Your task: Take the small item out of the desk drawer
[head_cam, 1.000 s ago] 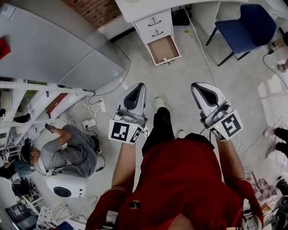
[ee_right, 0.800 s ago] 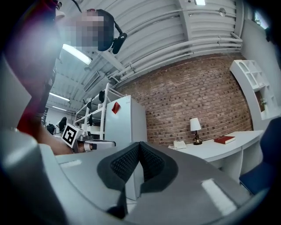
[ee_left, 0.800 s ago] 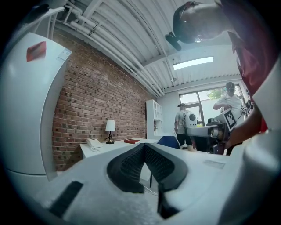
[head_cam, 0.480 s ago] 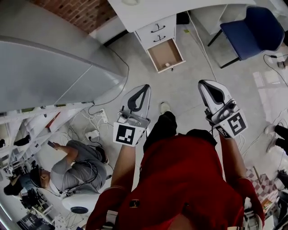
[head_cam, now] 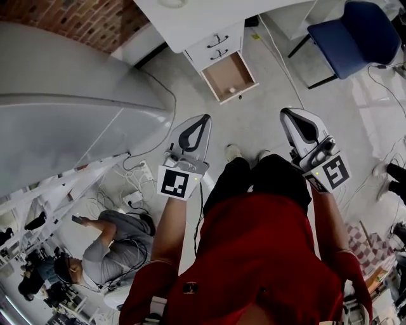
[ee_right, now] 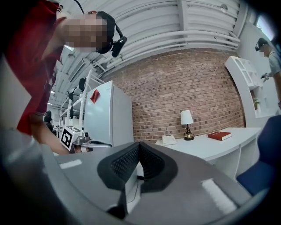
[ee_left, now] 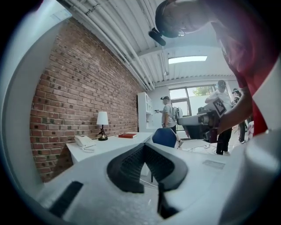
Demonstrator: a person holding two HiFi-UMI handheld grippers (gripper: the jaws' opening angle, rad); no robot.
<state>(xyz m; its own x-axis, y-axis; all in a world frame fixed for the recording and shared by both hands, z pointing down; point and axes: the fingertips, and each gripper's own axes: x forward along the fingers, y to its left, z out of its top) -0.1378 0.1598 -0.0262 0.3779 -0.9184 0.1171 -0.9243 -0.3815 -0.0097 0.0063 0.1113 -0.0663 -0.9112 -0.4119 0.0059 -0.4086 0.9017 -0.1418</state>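
While we hold both tools ahead of the red-shirted torso, the left gripper (head_cam: 202, 122) and right gripper (head_cam: 288, 115) point toward the white desk (head_cam: 190, 19), both well short of it. Left gripper view: the ribbed black pads (ee_left: 131, 165) meet at their tips, jaws closed, nothing between them. Right gripper view: the same, pads (ee_right: 127, 163) pressed together and empty. The light-brown wooden drawer (head_cam: 223, 71), lowest of the white drawer unit (head_cam: 216, 43), stands pulled out over the grey floor. The small pale round item (head_cam: 232, 89) lies inside it near the front edge, well apart from either gripper. Readable print is scarce: we make out only black-and-white square patterns on the left marker cube (head_cam: 176, 183) and right marker cube (head_cam: 333, 172). The red book (ee_right: 219, 136) on the desk shows no title we can read, and the red patch (ee_right: 95, 96) on the pale tall refrigerator (ee_right: 107, 118) is too small to tell. A white-shaded table lamp (ee_right: 187, 124) stands just beside the book. Against a second ago: the jaws have stayed closed, more of the desk top has come into the head view, the blue chair (head_cam: 358, 32) has slid up and right, the seated person in grey (head_cam: 111, 247) has dropped lower in the picture, and both pale shoes (head_cam: 233, 152) now sit side by side.
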